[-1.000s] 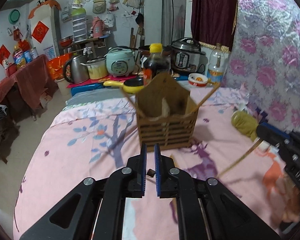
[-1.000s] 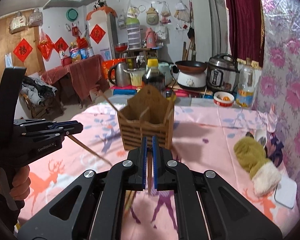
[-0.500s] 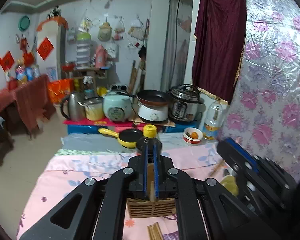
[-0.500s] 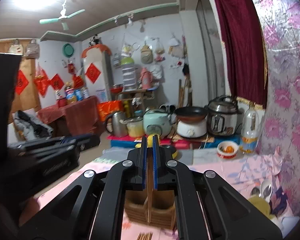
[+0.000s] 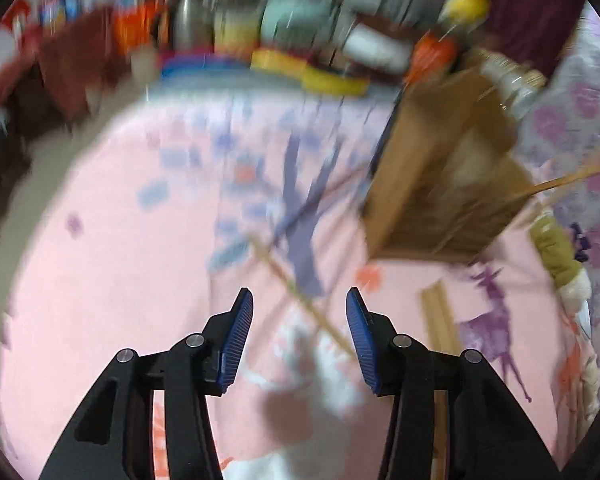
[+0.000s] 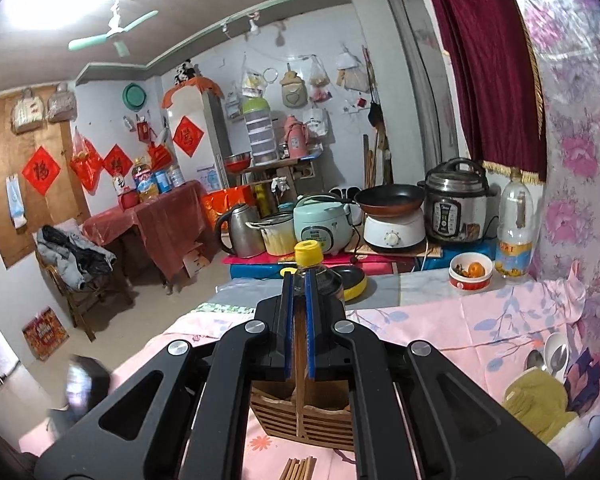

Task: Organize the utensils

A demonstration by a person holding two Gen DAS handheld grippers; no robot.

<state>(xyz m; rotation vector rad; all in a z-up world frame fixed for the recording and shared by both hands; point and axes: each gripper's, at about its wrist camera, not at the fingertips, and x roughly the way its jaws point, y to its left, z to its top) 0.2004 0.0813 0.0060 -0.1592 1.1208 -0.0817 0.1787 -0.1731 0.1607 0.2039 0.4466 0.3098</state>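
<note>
Holder [image 6: 304, 420] half-hidden (right hand-held gripper [image 6: 299, 280]), left view blurred

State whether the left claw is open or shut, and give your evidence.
Open. In the left wrist view the left claw has its blue pads set wide apart, with pink cloth and a loose chopstick visible between them.

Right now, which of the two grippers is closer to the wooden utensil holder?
The right gripper. It hangs right above the wooden utensil holder, shut on a chopstick. The left gripper is open over the tablecloth, with the holder ahead to its right.
</note>
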